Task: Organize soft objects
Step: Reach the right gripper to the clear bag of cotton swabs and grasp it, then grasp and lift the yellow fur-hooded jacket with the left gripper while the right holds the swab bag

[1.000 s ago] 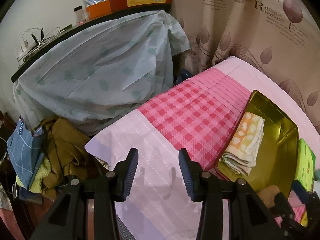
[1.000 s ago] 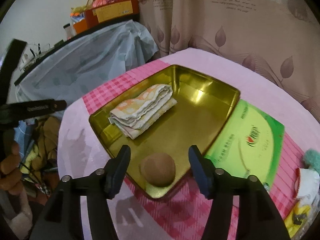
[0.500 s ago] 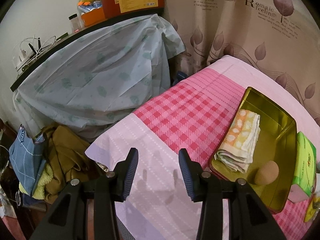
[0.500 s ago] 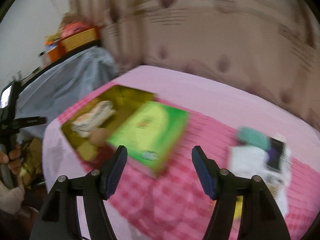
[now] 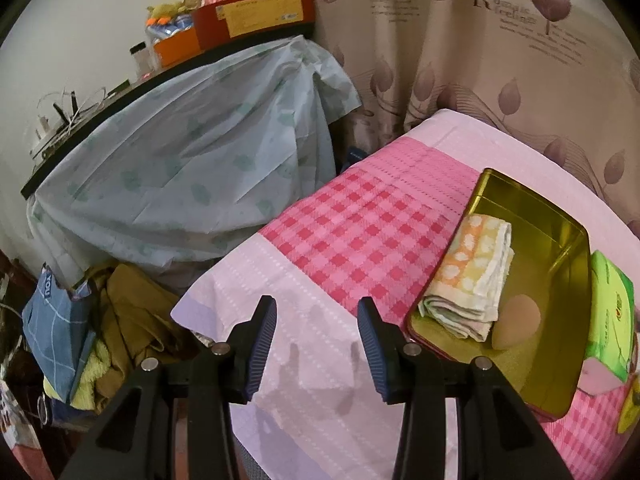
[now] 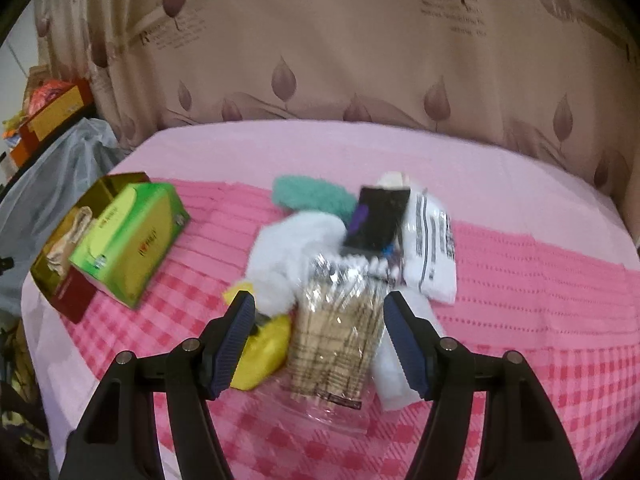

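A gold tin (image 5: 560,240) lies on the pink checked bed cover; it holds a folded orange and yellow towel (image 5: 472,272) and a tan sponge (image 5: 516,326). My left gripper (image 5: 316,344) is open and empty over the bed's left edge, left of the tin. My right gripper (image 6: 320,336) is open and empty, hovering over a pile: a clear pack of cotton swabs (image 6: 340,320), a white soft cloth (image 6: 288,252), a teal fuzzy item (image 6: 312,196), a yellow item (image 6: 264,348) and a white printed pouch (image 6: 432,248). The tin (image 6: 52,264) shows at the left there.
A green tissue box (image 6: 128,240) lies next to the tin, also seen in the left wrist view (image 5: 608,320). A dark packet (image 6: 380,216) rests on the pile. A covered table (image 5: 180,180) and a clothes heap (image 5: 120,320) stand left of the bed. A curtain (image 6: 360,60) hangs behind.
My right gripper has swung right from over the tin and sponge to over the pile of items. My left gripper has barely moved; the sponge now lies in the tin.
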The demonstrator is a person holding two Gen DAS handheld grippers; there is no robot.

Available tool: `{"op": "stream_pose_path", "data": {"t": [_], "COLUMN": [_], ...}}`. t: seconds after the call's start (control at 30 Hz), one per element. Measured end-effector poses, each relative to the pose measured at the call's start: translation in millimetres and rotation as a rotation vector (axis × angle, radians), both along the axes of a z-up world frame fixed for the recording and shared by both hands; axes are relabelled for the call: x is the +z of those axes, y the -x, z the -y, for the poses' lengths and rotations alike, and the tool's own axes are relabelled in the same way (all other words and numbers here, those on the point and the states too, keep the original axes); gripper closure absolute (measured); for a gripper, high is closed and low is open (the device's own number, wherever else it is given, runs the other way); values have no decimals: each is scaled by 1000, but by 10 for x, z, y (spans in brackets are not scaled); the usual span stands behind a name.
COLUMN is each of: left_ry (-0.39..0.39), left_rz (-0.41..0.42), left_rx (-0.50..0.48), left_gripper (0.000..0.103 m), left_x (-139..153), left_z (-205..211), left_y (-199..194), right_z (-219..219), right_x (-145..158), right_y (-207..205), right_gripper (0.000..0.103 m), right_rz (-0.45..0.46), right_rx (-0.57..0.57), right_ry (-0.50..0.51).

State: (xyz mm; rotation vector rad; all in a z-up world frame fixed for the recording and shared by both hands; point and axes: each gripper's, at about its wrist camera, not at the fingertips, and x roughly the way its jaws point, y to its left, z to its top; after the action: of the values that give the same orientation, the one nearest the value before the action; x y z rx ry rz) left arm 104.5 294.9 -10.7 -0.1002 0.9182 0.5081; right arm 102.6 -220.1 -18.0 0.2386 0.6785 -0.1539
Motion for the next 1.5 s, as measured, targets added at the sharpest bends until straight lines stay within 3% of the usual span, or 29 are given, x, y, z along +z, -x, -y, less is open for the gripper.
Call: {"op": "stream_pose_path", "data": {"t": [0.43, 0.6, 0.87, 0.97, 1.13, 1.5], "left_ry": [-104, -126, -3, 60, 81, 203], "left_rz": [64, 65, 31, 5, -22, -97], "left_rx": [-202, -317, -575, -666, -791, -959], "left_gripper": [56, 56, 55, 55, 55, 49], "left_x": [92, 64, -83, -145, -205, -384], "left_z": [544, 975, 1957, 2309, 2861, 3684], "left_y": [35, 98, 132, 122, 132, 105], "right_z": [53, -25, -10, 8, 60, 226], "right_x": [-372, -423, -408, -390, -292, -117], "right_y": [-202, -259, -94, 3, 240, 928], "right_gripper": [44, 55, 73, 74, 75, 75], "right_rz": [-59, -70, -39, -31, 6, 72], "right_rx": [-42, -30, -24, -20, -18, -119], "right_ry": [40, 105, 94, 80, 41, -92]}}
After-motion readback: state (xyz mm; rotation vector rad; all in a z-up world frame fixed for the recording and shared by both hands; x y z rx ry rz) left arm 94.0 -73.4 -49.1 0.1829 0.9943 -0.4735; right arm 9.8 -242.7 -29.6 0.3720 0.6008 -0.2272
